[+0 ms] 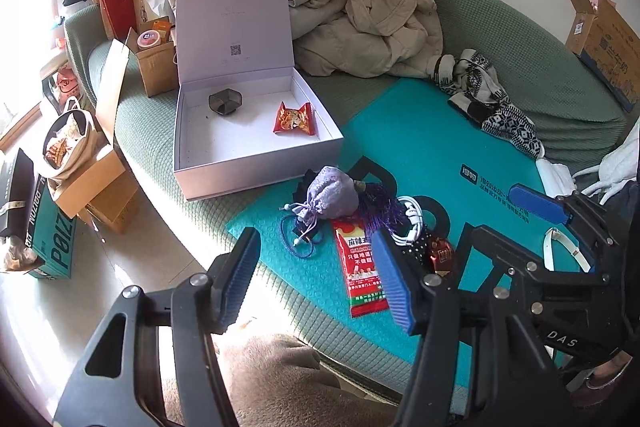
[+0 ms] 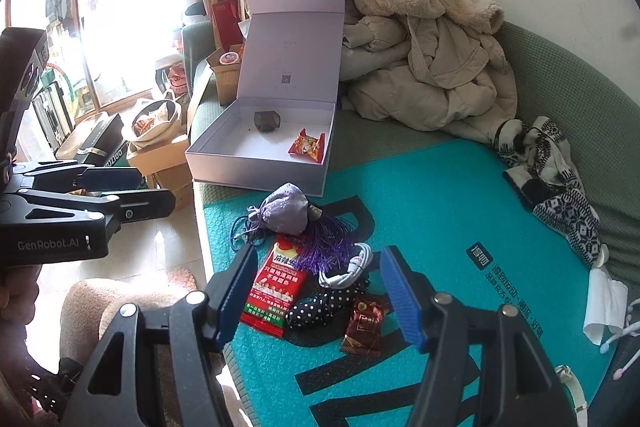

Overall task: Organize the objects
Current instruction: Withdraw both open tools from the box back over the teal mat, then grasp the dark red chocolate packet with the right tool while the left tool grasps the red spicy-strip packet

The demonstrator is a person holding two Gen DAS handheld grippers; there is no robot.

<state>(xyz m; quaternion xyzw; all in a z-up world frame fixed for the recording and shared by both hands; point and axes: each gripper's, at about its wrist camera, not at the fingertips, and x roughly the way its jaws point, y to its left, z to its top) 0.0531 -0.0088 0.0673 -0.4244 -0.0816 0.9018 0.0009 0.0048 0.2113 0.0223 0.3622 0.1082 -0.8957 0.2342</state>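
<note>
Blue-padded right gripper [image 2: 318,291] hovers half-spread and empty over the pile on the teal mat [image 2: 460,187], jaws not touching anything; left gripper [image 1: 316,275] likewise empty, half-spread. Best bet: drop straight over one small item, say the dark red packet [image 2: 364,323], clear of the white cable [image 2: 348,269]. White box [image 1: 192,171] sits open behind, holding a dark faceted piece [image 1: 225,101] and a red candy [image 1: 295,117].

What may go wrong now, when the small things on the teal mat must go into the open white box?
1. The small things lie in one heap: the purple tassel touches the white cable and the lilac pouch, so one may drag another.
2. The red snack packet lies flat and may slip from the pads.
3. Both hand-held grippers are close together, so the left hand-held gripper and right hand-held gripper might collide.
</note>
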